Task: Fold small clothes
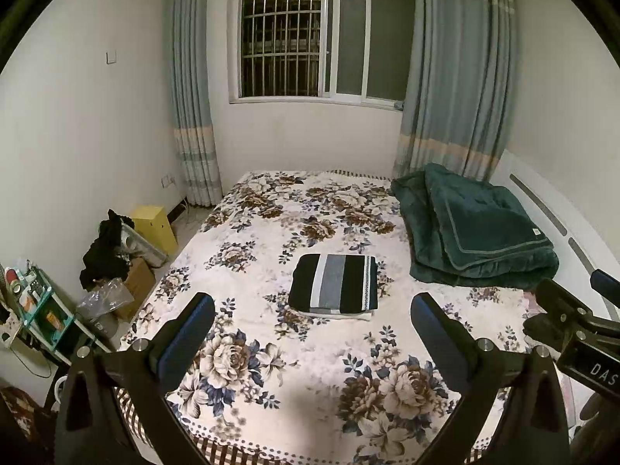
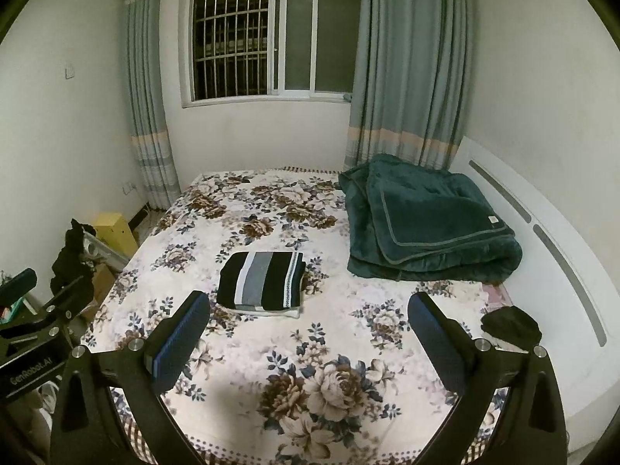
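Note:
A folded garment [image 1: 334, 284] with black, white and grey stripes lies flat in the middle of the floral bedspread [image 1: 271, 348]; it also shows in the right wrist view [image 2: 260, 284]. My left gripper [image 1: 313, 323] hovers open above the near part of the bed, short of the garment, with nothing between its fingers. My right gripper [image 2: 309, 323] is likewise open and holds nothing, and the garment sits just beyond its left finger [image 2: 182, 339]. Each gripper's body shows at the edge of the other's view.
A folded dark green blanket [image 1: 476, 228] lies at the far right of the bed by the white headboard [image 2: 542, 240]. A small black cloth [image 2: 510, 327] sits near the right edge. Boxes, bags and a shelf [image 1: 46, 310] crowd the floor on the left.

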The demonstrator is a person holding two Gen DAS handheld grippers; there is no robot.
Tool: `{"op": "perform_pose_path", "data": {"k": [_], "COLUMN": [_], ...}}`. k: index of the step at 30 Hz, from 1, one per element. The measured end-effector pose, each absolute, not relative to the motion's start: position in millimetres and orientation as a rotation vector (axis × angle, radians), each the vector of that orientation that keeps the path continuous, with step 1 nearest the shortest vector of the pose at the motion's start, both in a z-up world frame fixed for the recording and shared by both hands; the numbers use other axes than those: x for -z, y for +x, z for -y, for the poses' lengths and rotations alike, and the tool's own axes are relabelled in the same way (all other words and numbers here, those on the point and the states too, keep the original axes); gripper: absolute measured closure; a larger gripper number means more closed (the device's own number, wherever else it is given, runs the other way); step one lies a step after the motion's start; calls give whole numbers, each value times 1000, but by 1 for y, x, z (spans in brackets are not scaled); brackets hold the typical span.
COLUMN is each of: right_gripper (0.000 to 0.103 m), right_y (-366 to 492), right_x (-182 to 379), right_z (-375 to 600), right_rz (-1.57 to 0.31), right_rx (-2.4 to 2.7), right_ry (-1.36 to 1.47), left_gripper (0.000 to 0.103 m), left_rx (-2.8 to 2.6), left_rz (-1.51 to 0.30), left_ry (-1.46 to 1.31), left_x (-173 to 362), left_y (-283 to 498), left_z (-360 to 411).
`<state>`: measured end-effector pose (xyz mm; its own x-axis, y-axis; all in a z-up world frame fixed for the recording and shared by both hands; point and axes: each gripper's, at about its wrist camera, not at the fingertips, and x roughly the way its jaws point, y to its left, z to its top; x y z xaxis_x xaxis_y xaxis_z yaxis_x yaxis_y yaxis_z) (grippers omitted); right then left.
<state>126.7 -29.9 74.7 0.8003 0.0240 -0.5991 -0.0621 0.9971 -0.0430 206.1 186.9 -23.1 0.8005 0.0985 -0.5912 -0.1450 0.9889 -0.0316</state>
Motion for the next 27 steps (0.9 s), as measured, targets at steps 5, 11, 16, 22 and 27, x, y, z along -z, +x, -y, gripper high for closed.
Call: {"op": "perform_pose_path", "data": {"k": [5, 11, 16, 22, 27], "right_gripper": [0, 0, 0, 0, 0], "right_y": [126, 127, 126, 125, 123], "right_x": [-78, -79, -78, -78, -79], "right_z": [31, 29, 29, 25, 22], "right_rz": [-643, -645, -647, -645, -644], "right_rx": [-53, -62, -62, -65, -68], "right_ry": [-62, -63, -59, -58, -56], "left_gripper": [0, 0, 0, 0, 0], "left_rx": [-128, -130, -125, -126, -123], "left_rz": [-630, -618, -611, -608, -604], "left_ry": [-77, -76, -78, -81, -81], "left_x": [23, 17, 12, 9, 8], "left_y": [207, 205, 202, 200, 198], "left_z": [-188, -183, -178, -176, -177]}}
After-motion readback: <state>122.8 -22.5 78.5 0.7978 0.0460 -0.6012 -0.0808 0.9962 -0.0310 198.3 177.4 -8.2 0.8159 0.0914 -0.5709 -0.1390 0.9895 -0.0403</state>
